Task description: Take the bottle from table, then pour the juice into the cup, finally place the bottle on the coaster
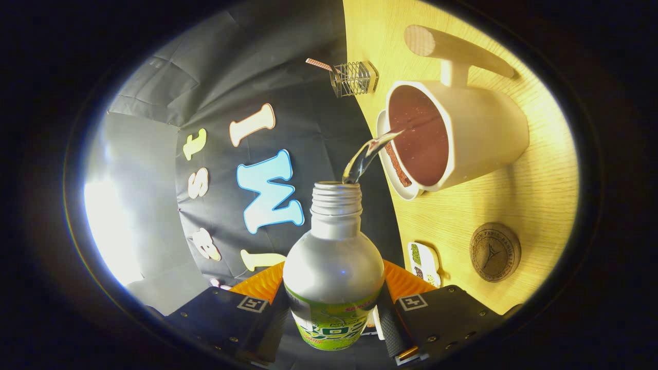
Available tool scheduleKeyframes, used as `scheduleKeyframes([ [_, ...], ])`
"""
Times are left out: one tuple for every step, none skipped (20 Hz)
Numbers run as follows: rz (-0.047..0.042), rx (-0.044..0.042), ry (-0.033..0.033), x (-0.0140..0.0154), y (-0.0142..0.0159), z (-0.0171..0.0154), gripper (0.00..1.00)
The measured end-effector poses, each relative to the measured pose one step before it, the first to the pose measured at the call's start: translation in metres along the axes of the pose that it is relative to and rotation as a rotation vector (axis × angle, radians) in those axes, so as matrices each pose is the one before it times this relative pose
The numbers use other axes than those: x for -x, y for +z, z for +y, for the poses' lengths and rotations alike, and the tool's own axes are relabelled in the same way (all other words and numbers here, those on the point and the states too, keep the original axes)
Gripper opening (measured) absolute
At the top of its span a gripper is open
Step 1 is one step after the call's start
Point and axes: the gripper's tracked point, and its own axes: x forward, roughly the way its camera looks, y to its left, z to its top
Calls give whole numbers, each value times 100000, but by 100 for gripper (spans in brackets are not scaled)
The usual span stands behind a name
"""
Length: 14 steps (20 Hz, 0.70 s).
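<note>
Both fingers (395, 329) of the gripper (334, 313) press on the lower body of the bottle (333, 272), one on each side, so the tool is clamped on it. The bottle sits between the fingers and reaches forward from them, tipped over so that its open neck points toward the cup (457, 136). It is a silvery metal bottle with a rounded shoulder, a narrow threaded neck with no cap on it, and a green and yellow label wrapped around the part nearest the fingers. The label's print is too distorted to make out.

A clear stream of liquid (367, 154) leaves the bottle's mouth and arcs across to the cup's rim, touching it at the near edge. The cup is a pale mug with a handle and a dark reddish-brown inside; it stands on a small white saucer (396, 180) on the light wooden table (540, 185). A long pale wooden handle-like piece (452, 46) lies on the table beyond the cup.

Beside the cup, apart from it, a round dark coaster (494, 252) with embossed marking lies flat on the table. Near the table's edge, close to the coaster, rests a small white dish (424, 263) with green and dark contents. A small wire basket (352, 78) stands at the table's far edge.
</note>
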Motion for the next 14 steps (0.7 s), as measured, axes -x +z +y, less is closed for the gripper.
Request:
scheduleKeyframes([
  [54,-569,334,-41,-154,147,77],
  [220,-325,267,-53,-165,185,77],
  [286,-311,15,-40,-188,-14,77],
  [72,-552,361,12,-192,156,77],
  [256,-1004,669,-30,-124,162,77],
  [404,-981,582,214,-230,260,77],
  [451,-692,269,-42,-247,58,77],
  [-88,-342,-36,-240,33,71,77],
  [43,-390,86,-87,0,13,77],
  [22,-642,382,-136,-56,191,77],
  [-156,-759,277,-57,27,109,77],
  [22,-705,255,3,-46,95,77],
  [-80,-797,313,183,-106,127,77],
  [0,-652,337,-191,-27,211,77],
])
